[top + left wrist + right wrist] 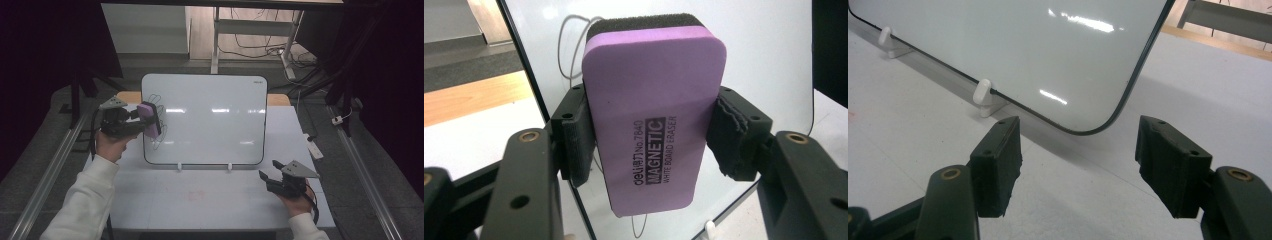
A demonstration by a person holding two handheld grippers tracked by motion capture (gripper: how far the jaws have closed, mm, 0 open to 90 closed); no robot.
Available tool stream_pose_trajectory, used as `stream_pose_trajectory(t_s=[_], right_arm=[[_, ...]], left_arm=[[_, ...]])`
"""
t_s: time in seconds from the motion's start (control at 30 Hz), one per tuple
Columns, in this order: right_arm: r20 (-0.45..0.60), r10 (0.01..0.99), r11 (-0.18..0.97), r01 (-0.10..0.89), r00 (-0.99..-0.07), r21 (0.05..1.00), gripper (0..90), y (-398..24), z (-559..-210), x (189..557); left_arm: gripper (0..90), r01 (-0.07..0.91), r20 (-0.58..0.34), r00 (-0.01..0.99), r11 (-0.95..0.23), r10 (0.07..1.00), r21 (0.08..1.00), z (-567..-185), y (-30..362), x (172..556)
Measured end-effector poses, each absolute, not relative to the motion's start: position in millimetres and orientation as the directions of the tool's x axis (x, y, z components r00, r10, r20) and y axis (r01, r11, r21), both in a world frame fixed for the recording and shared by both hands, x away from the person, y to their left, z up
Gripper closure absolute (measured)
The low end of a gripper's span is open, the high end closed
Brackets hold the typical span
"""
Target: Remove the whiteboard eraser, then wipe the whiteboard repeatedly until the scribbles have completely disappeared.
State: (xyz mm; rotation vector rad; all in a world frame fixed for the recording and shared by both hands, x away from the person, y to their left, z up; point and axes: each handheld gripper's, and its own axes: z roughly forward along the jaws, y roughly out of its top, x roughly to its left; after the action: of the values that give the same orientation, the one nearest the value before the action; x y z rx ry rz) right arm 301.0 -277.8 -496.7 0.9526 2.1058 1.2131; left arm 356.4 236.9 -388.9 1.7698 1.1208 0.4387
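I have the purple eraser [651, 115] pinched across its narrow sides in my left gripper [150, 120], the jaws pressed firmly into both edges. In the left gripper view its dark felt face is turned toward the whiteboard [210, 125], at or just off the surface; I cannot tell whether it touches. From the high view the eraser sits at about nine o'clock on the board, near the left edge, over the thin pen scribbles [159, 142] that loop above and below it.

My right gripper [269, 171] rests low on the counter [200, 200] at about five o'clock from the board, jaws spread with nothing between them, looking at the board's lower corner and one of its white feet [982, 92].

To wipe well, I judge I should keep the felt flat against the board rather than on one edge, and press only lightly, since the board stands propped on small feet and could slide or tip backward. Short strokes toward twelve and six o'clock along the left edge should cover the loops. The free right gripper could steady the lower frame if the board shifts.
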Motion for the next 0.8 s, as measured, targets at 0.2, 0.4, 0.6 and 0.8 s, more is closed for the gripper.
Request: stream_pose_trajectory(t_s=[0.2, 0.4, 0.6, 0.8], right_arm=[[-0.092, 0.787, 0.349, 0.317, -0.610, 0.882, 34.0, -278.6, -497.1, 300.3], [-0.093, 0.783, 0.354, 0.318, -0.615, 0.880, 33.9, -277.1, -498.1, 300.4], [-0.091, 0.784, 0.352, 0.320, -0.614, 0.880, 33.8, -277.5, -498.6, 300.8], [-0.090, 0.781, 0.354, 0.321, -0.617, 0.878, 33.7, -276.3, -499.6, 300.6]], left_arm=[[41.2, 0.488, -0.165, 0.509, -0.125, 0.845, 0.864, -379.4, 238.2, 360.4], [41.2, 0.492, -0.152, 0.492, -0.130, 0.857, 0.861, -368.7, 238.3, 372.2], [41.2, 0.491, -0.130, 0.484, -0.146, 0.865, 0.859, -360.2, 231.9, 382.3], [41.3, 0.499, -0.115, 0.471, -0.157, 0.875, 0.852, -359.9, 226.3, 390.8]])
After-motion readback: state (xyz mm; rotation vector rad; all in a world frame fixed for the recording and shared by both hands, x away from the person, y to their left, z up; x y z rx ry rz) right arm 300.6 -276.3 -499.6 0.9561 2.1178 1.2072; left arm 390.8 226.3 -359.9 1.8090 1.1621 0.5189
